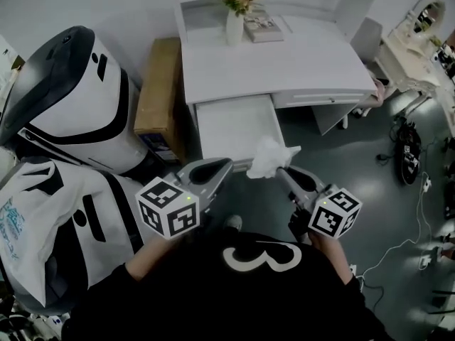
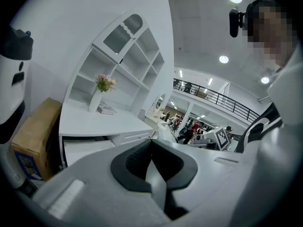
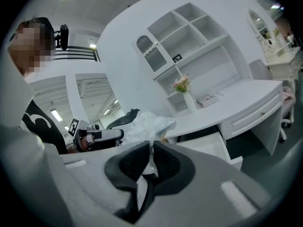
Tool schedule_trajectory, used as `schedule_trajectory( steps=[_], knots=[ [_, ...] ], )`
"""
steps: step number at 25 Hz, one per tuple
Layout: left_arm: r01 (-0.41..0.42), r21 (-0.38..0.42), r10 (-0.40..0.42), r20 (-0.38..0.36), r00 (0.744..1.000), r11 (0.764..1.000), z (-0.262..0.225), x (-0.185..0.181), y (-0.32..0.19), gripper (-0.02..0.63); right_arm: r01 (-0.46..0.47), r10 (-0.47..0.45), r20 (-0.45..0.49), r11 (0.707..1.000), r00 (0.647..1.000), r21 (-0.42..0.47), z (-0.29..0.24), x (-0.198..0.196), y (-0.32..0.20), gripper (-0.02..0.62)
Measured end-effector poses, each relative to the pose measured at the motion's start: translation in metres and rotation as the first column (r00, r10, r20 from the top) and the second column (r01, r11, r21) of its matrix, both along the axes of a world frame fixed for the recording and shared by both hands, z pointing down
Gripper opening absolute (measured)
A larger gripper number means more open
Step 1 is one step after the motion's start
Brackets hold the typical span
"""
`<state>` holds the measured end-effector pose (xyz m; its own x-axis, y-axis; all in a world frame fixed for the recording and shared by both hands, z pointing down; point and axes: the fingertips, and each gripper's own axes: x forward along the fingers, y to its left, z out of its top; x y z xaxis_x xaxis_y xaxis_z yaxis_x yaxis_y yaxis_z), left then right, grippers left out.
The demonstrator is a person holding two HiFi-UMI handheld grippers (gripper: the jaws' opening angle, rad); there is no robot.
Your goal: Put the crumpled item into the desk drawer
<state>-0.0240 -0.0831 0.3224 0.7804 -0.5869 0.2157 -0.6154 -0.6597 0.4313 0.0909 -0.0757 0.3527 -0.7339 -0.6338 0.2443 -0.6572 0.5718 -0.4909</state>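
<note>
White, papery crumpled item (image 1: 271, 156) is pinched in the right gripper's (image 1: 286, 172) fingers and bunches out past their tips (likely for a clean drop). The open desk drawer (image 1: 234, 126) lies just ahead. The left gripper's (image 1: 225, 166) fingers are pressed together, empty.

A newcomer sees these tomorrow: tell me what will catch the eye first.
The crumpled white wad pinched in the right gripper stands out, near the front of the open desk drawer. Next come the vase of pink flowers at the back of the white desk, and the big white-and-black machine at the left.
</note>
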Motion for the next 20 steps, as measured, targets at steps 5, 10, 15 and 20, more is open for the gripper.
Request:
schedule_trajectory(
  steps=[5, 10, 15, 20],
  knots=[
    [-0.005, -0.027, 0.006, 0.014, 1.000, 1.000, 0.018, -0.008, -0.049, 0.008, -0.002, 0.001, -0.017, 0.999, 1.000, -0.037, 0.019, -0.006, -0.047, 0.028],
    [-0.010, -0.055, 0.012, 0.032, 0.999, 0.998, 0.039, -0.012, -0.080, 0.008, -0.013, 0.011, -0.036, 0.998, 0.999, -0.057, 0.033, -0.010, -0.075, 0.028],
    [-0.002, -0.064, 0.005, 0.047, 0.999, 0.998, 0.049, -0.013, -0.095, 0.008, -0.005, 0.002, -0.087, 0.999, 0.996, -0.036, 0.037, -0.008, -0.088, 0.028],
    [0.020, -0.051, -0.017, 0.069, 0.997, 0.999, 0.054, -0.013, -0.105, 0.008, 0.021, -0.024, -0.123, 0.999, 0.992, -0.031, 0.042, -0.006, -0.097, 0.028]
  ],
)
